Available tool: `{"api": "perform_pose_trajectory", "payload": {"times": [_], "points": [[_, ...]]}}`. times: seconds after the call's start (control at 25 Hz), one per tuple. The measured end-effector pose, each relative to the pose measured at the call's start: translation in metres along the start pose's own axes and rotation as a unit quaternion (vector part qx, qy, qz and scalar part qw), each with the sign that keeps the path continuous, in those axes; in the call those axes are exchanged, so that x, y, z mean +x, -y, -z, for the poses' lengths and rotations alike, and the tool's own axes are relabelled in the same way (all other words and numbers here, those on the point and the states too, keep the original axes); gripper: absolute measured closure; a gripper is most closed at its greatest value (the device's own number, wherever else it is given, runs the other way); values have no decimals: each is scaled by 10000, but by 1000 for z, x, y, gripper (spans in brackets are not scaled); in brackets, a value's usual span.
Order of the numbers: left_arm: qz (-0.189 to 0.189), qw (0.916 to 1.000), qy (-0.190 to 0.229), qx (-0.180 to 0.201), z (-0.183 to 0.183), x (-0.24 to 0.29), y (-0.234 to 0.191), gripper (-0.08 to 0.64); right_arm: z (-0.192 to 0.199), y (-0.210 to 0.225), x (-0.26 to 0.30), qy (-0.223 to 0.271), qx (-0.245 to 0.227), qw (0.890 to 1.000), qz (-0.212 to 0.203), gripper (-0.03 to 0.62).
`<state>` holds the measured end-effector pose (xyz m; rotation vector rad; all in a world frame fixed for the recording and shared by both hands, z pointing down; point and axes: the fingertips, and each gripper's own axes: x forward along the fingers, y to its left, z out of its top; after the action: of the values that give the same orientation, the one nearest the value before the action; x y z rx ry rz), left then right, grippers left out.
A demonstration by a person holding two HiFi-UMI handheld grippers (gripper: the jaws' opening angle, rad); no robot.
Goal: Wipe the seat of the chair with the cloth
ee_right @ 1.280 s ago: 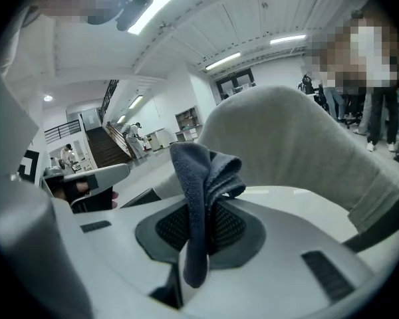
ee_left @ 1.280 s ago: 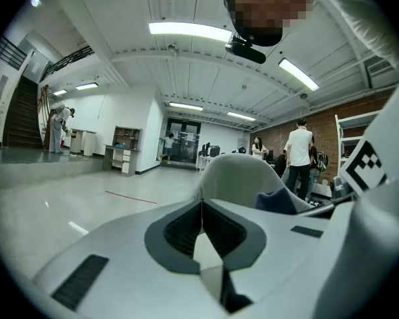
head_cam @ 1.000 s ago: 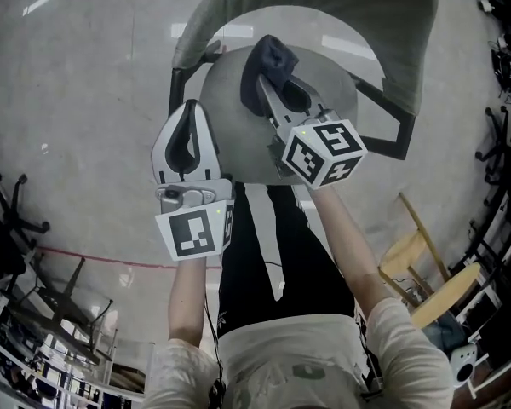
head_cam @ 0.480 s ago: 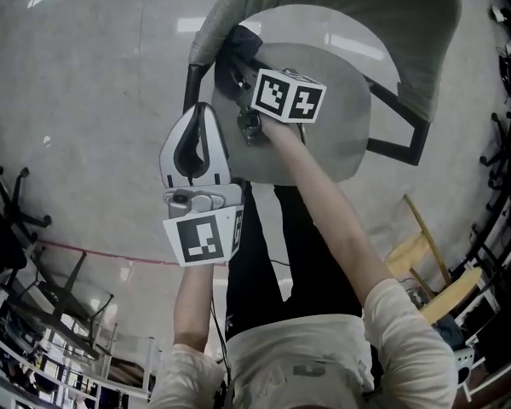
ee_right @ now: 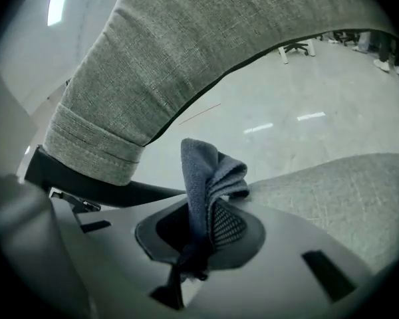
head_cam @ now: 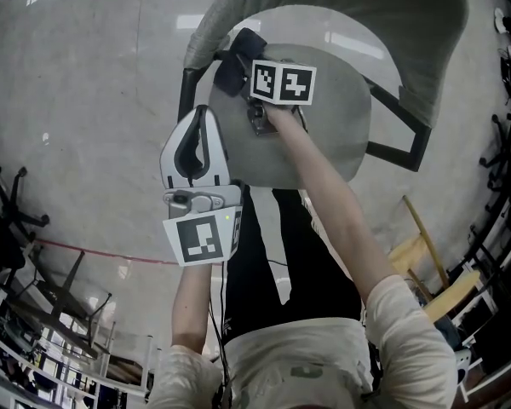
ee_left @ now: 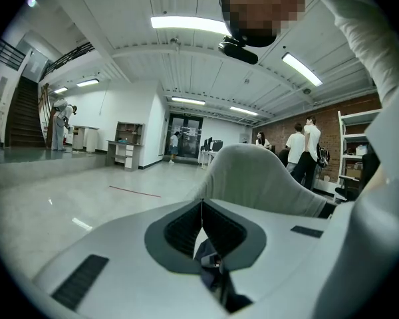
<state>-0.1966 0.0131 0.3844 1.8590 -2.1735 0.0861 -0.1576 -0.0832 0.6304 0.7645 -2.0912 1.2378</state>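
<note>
**Cloth worked into chair's rear corner**

Black office-chair bases stand on the grey floor at far left. The left gripper hovers beside the seat's left edge, its jaws pressed together on nothing. The right gripper pinches a dark blue cloth at the left rear corner of the grey seat. It is hemmed in there by the black arm bracket and the curved backrest arching overhead. A wooden chair stands at right.

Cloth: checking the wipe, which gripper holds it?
The right gripper, over the seat, clamps the cloth; the left gripper is shut on nothing.
</note>
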Motion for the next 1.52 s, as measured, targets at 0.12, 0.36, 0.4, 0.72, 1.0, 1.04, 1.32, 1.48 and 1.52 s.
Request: {"api": "perform_pose_trajectory", "payload": {"times": [0.12,0.36,0.4,0.72,1.0,1.04,1.32,1.48,1.52], "points": [[35,10000,-18,-34,1,6,4,543,0,9,-2,-79,-131,9999,57,543],[163,9998,-53,40,1,14,16,543,-1,20,-11,-129,-303,9993,146,543],[177,9998,-61,40,1,14,18,545,-1,23,-13,-117,-306,9993,171,543],[346,9992,-129,153,2,22,34,543,-5,63,-40,-44,-438,9976,538,543],[508,9983,-221,203,7,32,53,543,-11,117,-83,95,-565,9940,930,543],[535,9981,-232,208,7,33,57,544,-12,126,-90,116,-572,9934,991,543],[765,9963,-318,207,12,43,78,543,-11,188,-136,190,-518,9866,1534,543],[788,9961,-325,218,14,45,85,544,-8,214,-158,58,-686,9783,1952,543],[801,9960,-325,234,15,44,87,544,-7,219,-163,34,-735,9755,2073,543]]}}
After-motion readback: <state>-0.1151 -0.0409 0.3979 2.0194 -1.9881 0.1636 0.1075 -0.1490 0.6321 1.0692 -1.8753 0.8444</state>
